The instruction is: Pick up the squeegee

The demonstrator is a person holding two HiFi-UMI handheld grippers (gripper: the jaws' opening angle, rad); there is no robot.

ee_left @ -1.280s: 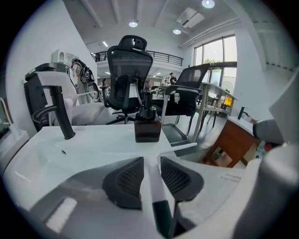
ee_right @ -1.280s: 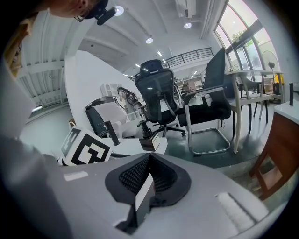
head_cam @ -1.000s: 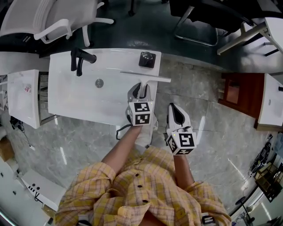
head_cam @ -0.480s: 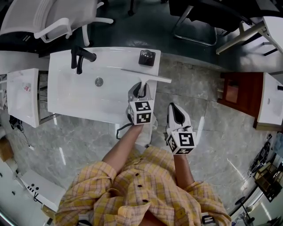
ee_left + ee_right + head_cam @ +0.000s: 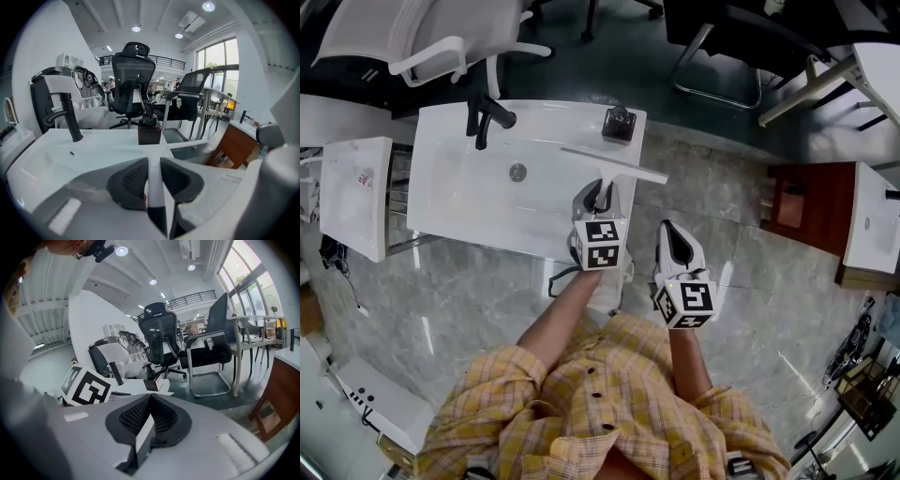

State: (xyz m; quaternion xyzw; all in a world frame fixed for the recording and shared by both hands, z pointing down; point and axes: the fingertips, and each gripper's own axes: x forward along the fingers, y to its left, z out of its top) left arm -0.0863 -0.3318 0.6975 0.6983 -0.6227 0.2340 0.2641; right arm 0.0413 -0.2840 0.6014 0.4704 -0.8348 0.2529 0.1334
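Squeegee [image 5: 614, 165]: its blade is over the right edge of the white basin [image 5: 459, 211], and its white handle runs back between the pads of the left gripper [image 5: 153, 174]. Those jaws have just been closing and now clamp the handle. The right gripper [image 5: 150, 401] hangs beside it, jaws together on nothing.

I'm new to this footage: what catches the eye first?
The left gripper holds a white squeegee by the handle, its jaws having just closed on it, above the right end of the sink. A black faucet stands at the far edge; the right gripper is shut over the floor.
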